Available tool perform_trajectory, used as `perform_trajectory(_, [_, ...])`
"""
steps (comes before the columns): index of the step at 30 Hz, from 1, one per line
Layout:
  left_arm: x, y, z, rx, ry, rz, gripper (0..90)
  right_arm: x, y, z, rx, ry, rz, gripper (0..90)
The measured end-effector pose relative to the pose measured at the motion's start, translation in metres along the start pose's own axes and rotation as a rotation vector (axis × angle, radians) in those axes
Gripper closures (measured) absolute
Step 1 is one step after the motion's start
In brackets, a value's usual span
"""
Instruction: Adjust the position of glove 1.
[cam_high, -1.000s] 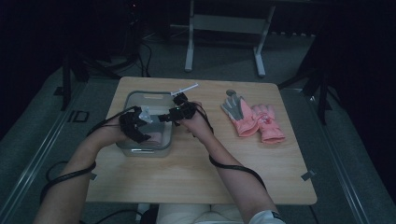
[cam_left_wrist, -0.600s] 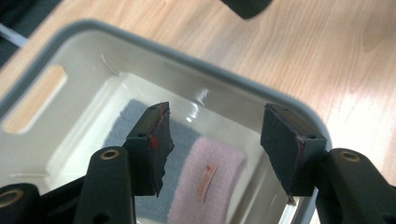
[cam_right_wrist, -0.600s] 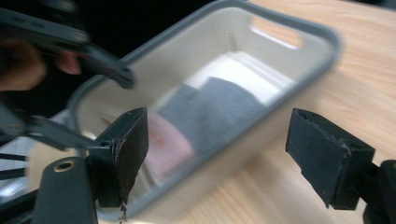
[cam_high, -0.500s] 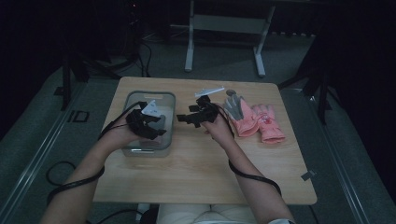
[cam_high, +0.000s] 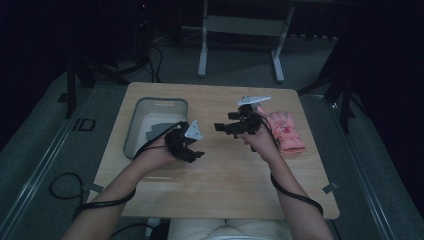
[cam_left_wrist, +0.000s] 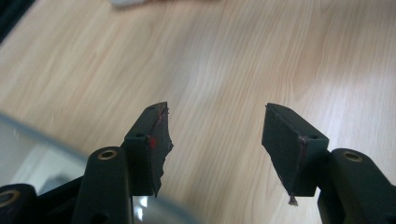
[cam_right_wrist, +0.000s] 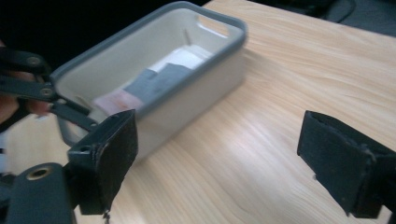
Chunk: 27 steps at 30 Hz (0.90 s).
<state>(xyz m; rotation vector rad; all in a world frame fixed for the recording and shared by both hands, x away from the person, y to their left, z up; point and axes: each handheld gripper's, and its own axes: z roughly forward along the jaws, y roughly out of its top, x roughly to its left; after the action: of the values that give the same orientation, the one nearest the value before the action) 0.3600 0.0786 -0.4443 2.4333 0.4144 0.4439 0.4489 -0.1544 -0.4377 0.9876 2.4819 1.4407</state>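
Your left gripper (cam_high: 192, 150) hovers beside the grey rectangular plastic bin (cam_high: 131, 131), jaws apart, nothing between them. Your right gripper (cam_high: 224, 126), jaws just opened wide and empty, sits near the pink knitted glove (cam_high: 286, 132).

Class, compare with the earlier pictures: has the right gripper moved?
Yes. The right gripper, jaws just opening and empty, has moved right, away from the grey bin, toward the pink glove.

From above we face forward over the whole table (cam_high: 210, 180); both gripper views skim close, sharing its wood and the bin (cam_right_wrist: 187, 88).
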Motion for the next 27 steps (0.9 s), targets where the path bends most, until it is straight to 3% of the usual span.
perform_trajectory(2, [-0.005, 0.003, 0.005, -0.016, 0.002, -0.002, 41.1, -0.005, -0.003, -0.008, 0.000, -0.007, -0.004, 14.7])
perform_trajectory(5, [-0.013, 0.005, 0.012, -0.027, 0.007, -0.007, 37.0, -0.014, -0.008, -0.023, -0.003, -0.038, -0.035, 28.4])
perform_trajectory(6, [-0.014, 0.005, 0.014, -0.036, -0.020, -0.019, 36.4, -0.018, -0.010, -0.028, -0.009, -0.053, -0.037, 33.8])
perform_trajectory(13, [-0.027, 0.005, 0.030, -0.065, -0.088, -0.074, 13.8, -0.051, -0.023, -0.061, -0.028, -0.219, -0.034, 55.3])
perform_trajectory(15, [-0.032, 0.005, 0.033, -0.061, -0.077, -0.067, 11.3, -0.054, -0.024, -0.064, -0.030, -0.229, -0.030, 55.9])
perform_trajectory(18, [-0.038, 0.002, 0.039, -0.067, -0.104, -0.106, 1.0, -0.072, -0.031, -0.074, -0.012, -0.295, -0.015, 58.5])
perform_trajectory(19, [-0.041, 0.000, 0.040, -0.079, -0.093, -0.112, 1.0, -0.078, -0.034, -0.076, -0.008, -0.311, -0.010, 58.8])
perform_trajectory(22, [-0.047, -0.008, 0.045, -0.131, -0.114, -0.183, 0.1, -0.092, -0.040, -0.076, 0.026, -0.345, -0.004, 60.6])
perform_trajectory(27, [-0.059, -0.026, 0.056, -0.164, -0.088, -0.212, 0.2, -0.110, -0.045, -0.062, 0.080, -0.360, -0.008, 64.1])
